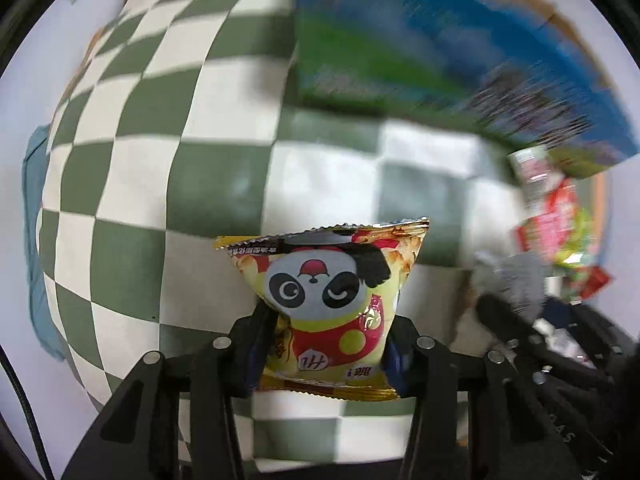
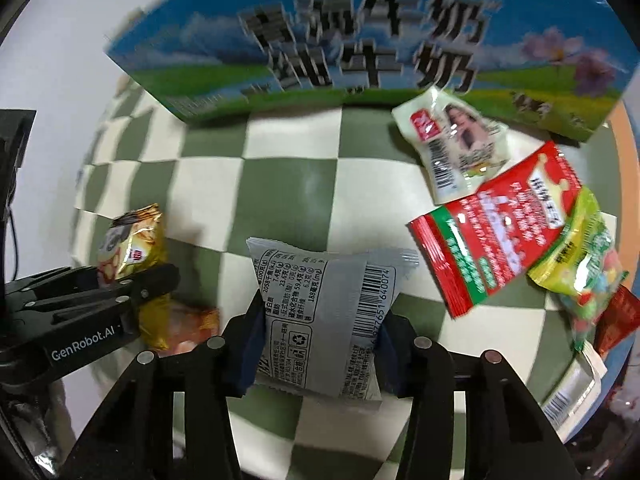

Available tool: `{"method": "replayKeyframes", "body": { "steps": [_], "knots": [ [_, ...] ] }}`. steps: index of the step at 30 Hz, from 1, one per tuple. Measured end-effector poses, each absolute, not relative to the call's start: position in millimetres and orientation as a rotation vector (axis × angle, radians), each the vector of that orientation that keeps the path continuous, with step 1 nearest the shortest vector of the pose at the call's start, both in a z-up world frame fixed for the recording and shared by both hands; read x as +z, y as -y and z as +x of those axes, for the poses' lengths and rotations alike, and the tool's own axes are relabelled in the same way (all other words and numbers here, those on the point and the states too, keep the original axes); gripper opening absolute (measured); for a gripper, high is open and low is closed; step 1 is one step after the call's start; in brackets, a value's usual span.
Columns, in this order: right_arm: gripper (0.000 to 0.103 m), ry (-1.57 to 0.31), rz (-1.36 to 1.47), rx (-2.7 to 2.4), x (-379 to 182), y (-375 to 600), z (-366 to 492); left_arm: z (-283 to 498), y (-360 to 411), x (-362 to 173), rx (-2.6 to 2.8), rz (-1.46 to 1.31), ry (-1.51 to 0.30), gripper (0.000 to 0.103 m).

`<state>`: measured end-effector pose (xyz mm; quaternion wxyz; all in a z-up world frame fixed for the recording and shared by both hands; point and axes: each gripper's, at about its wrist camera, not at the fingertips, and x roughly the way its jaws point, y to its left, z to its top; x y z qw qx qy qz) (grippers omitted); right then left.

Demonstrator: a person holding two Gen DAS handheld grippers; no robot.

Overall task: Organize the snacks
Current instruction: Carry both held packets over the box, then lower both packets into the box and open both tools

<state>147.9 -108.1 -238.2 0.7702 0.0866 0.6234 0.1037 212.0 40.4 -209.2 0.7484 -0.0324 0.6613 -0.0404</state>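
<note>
My left gripper (image 1: 326, 334) is shut on a yellow panda snack bag (image 1: 328, 296) and holds it above the green-and-white checkered cloth (image 1: 140, 184). It also shows in the right wrist view (image 2: 132, 280) at the left with the yellow bag (image 2: 132, 244). My right gripper (image 2: 318, 336) is shut on a grey snack packet (image 2: 320, 312), barcode side up. A blue and green milk carton box (image 2: 360, 52) stands at the far edge of the cloth and also shows blurred in the left wrist view (image 1: 420, 40).
Loose snacks lie at the right of the cloth: a white packet (image 2: 452, 144), a red packet (image 2: 496, 224), a yellow-green candy bag (image 2: 580, 256) and a dark red packet (image 2: 616, 320). A white box (image 2: 576, 392) lies at the right edge.
</note>
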Motion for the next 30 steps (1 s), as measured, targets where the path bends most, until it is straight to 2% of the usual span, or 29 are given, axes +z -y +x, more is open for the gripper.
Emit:
{"method": "replayKeyframes", "body": {
  "steps": [6, 10, 15, 21, 30],
  "knots": [
    [0.051, -1.243, 0.281, 0.297, -163, 137, 155, 246, -29, -111, -0.214, -0.134, -1.301, 0.044],
    [0.051, -1.154, 0.322, 0.329, -107, 155, 188, 304, -1, -87, -0.252, -0.134, -1.280, 0.044],
    [0.051, -1.110, 0.313, 0.318, -85, 166, 247, 379, 15, -89, -0.210, -0.094, -1.326, 0.044],
    [0.051, -1.211, 0.314, 0.301, -112, 167, 337, 443, 20, -128, -0.130, -0.039, -1.451, 0.044],
    [0.051, -1.385, 0.313, 0.328, -174, 147, 385, 469, 31, -177, -0.091, 0.035, -1.592, 0.044]
  ]
}}
